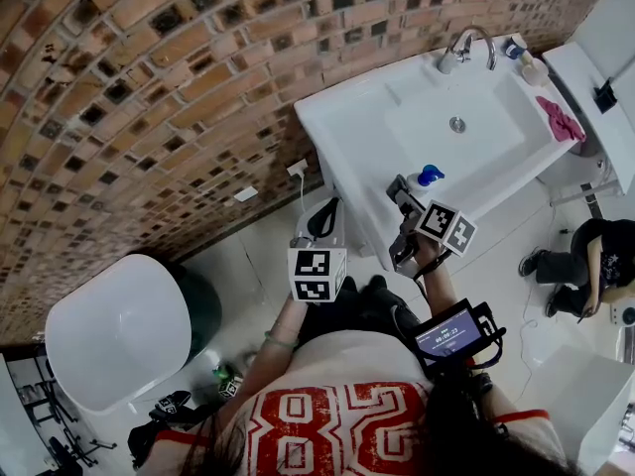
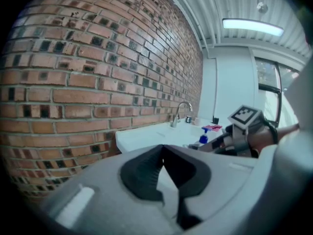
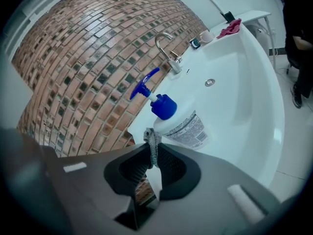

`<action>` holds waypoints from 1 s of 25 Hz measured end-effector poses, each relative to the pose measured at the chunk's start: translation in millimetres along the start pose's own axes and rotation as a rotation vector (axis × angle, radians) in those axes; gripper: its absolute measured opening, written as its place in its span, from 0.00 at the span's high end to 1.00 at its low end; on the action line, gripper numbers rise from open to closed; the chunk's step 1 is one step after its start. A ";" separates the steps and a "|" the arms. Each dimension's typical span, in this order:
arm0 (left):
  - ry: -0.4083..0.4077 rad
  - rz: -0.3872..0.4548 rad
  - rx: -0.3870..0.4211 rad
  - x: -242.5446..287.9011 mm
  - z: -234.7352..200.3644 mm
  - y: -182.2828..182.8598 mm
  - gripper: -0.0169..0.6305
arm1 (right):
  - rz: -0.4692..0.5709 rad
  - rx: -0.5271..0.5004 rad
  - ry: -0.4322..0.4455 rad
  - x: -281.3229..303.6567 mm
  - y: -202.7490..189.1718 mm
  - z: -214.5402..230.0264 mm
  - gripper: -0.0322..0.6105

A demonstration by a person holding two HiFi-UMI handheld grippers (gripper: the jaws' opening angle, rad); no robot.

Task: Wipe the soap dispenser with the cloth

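Observation:
The soap dispenser [image 3: 182,124], a white bottle with a blue pump, stands on the near rim of the white sink [image 3: 244,102]. It also shows in the head view as the blue-topped dispenser [image 1: 428,177]. My right gripper [image 3: 152,148] is shut on a small grey cloth [image 3: 152,140], whose tip sits just short of the bottle's base. In the head view the right gripper [image 1: 400,194] is right beside the dispenser. My left gripper [image 2: 163,148] is shut with nothing in it, held lower and left of the sink [image 1: 323,211].
A faucet [image 1: 468,48] stands at the sink's back, by the brick wall [image 1: 149,77]. A pink cloth [image 1: 562,119] and a small cup [image 1: 533,67] lie at the far corner. A white round bin [image 1: 119,330] stands low left. A seated person [image 1: 585,261] is at the right.

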State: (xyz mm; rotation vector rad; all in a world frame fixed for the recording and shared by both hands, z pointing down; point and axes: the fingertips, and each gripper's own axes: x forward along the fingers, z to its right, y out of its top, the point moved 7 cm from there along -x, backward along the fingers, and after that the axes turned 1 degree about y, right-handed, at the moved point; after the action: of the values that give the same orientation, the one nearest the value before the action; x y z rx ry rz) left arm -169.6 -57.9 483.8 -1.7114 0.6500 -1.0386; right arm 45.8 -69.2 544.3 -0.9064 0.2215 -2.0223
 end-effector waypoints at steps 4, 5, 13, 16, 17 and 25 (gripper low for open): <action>0.012 -0.001 -0.005 0.6 -4.3 -0.3 0.97 | -0.014 0.027 -0.029 6.8 -4.3 11.0 0.88; 0.016 0.000 -0.005 0.7 -5.3 -0.3 0.97 | -0.020 0.034 -0.037 8.8 -5.8 14.5 0.88; 0.037 -0.002 -0.008 -3.0 -10.7 -2.3 0.97 | -0.081 0.068 -0.113 24.2 -17.2 44.9 0.88; 0.055 -0.002 -0.012 -6.0 -14.4 -2.8 0.97 | -0.101 0.072 -0.133 29.5 -20.6 52.6 0.88; 0.061 -0.003 -0.013 -7.0 -15.8 -3.2 0.97 | -0.106 0.072 -0.139 30.8 -21.5 54.1 0.88; 0.073 -0.004 -0.009 -10.8 -16.2 -4.6 0.97 | -0.120 0.068 -0.138 34.7 -23.2 58.4 0.88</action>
State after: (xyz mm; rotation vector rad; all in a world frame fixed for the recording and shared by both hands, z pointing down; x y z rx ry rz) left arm -189.2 -55.1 486.7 -1.6890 0.6991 -1.1070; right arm 58.1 -72.3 615.0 -1.0333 0.0223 -2.0537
